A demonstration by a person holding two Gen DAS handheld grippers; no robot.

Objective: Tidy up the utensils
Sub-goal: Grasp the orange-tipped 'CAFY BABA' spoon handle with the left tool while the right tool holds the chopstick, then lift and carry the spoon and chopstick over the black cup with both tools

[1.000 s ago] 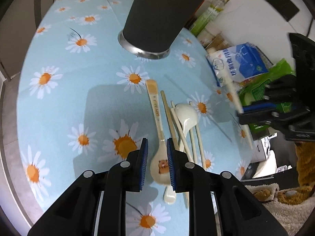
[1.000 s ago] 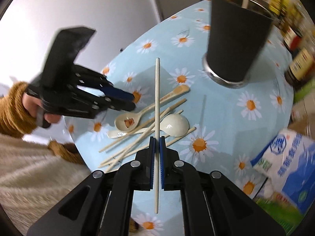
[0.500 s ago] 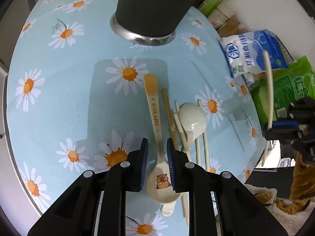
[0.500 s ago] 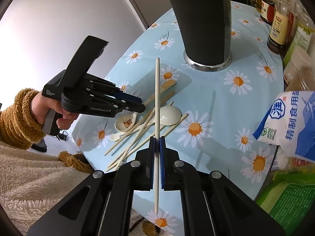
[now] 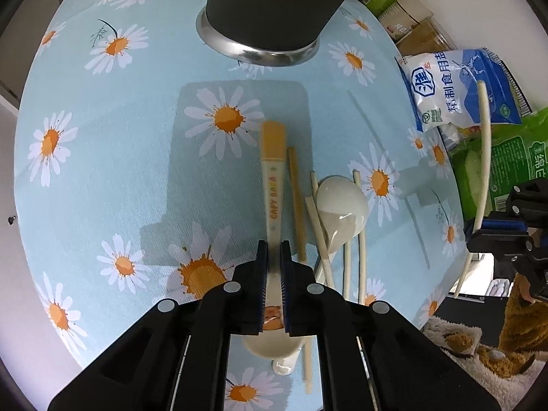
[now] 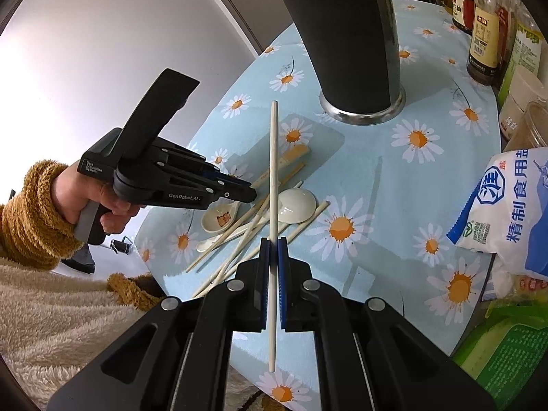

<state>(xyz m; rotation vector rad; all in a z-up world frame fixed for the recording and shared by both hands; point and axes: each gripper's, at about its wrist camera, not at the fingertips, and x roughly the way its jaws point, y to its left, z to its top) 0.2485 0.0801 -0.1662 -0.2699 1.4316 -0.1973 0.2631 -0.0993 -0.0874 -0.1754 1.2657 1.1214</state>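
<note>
Left gripper (image 5: 273,257) points steeply down over the pile of utensils, its blue pads closed on the handle of the capybara spoon (image 5: 273,185). The spoon's bowl sits low between the gripper's fingers; its orange-tipped handle lies toward the black utensil holder (image 5: 270,10). In the right wrist view the bowl rests on or just above the bench (image 6: 394,205); cannot tell which.

Right gripper (image 6: 273,251) is clamped on a single pale chopstick (image 6: 273,157), held clear of the bench, one end toward the holder, the other end jutting back past the pads.

On the daisy-print bench cover, just beside the capybara spoon: a plain white spoon (image 5: 340,202), bowl down, and several loose chopsticks (image 5: 297,205) lying partly under and across it. A second white spoon handle shows below the capybara bowl.

The holder stands upright on its metal base farther along the bench, a stick showing above its rim. A salt bag (image 6: 513,212) and sauce bottles (image 6: 483,34) line the right edge.

A hand (image 6: 92,202) in a fuzzy brown sleeve grips the left gripper's handle.
</note>
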